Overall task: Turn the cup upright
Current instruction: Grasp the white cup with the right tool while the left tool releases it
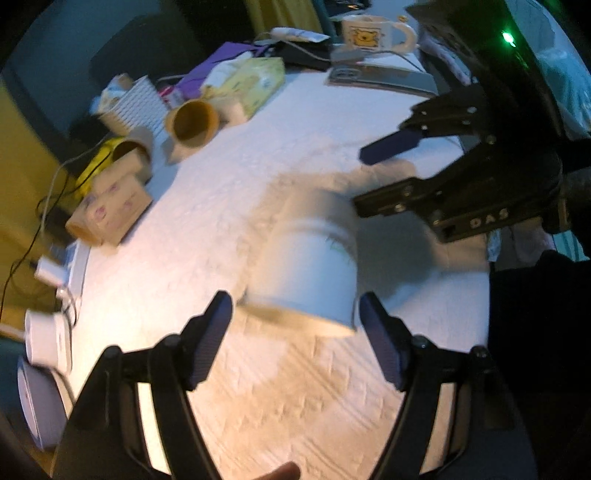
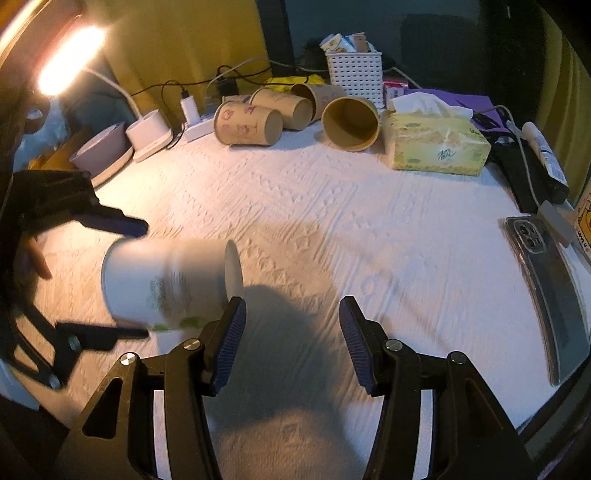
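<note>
A white paper cup (image 1: 310,273) with a green print lies on its side on the white tablecloth, blurred by motion. In the right wrist view the cup (image 2: 166,280) has its base toward the left gripper and its mouth pointing right. My left gripper (image 1: 295,339) is open, its fingers on either side of the cup's near end without closing on it; it also shows in the right wrist view (image 2: 142,280). My right gripper (image 2: 291,343) is open and empty, just right of the cup, and appears at the upper right in the left wrist view (image 1: 360,181).
Several brown paper cups (image 2: 258,118) lie on their sides at the back. A tissue box (image 2: 436,144), white basket (image 2: 354,74), phone (image 2: 546,280), mug (image 1: 373,31), lamp base (image 2: 151,133) and cables line the table edges.
</note>
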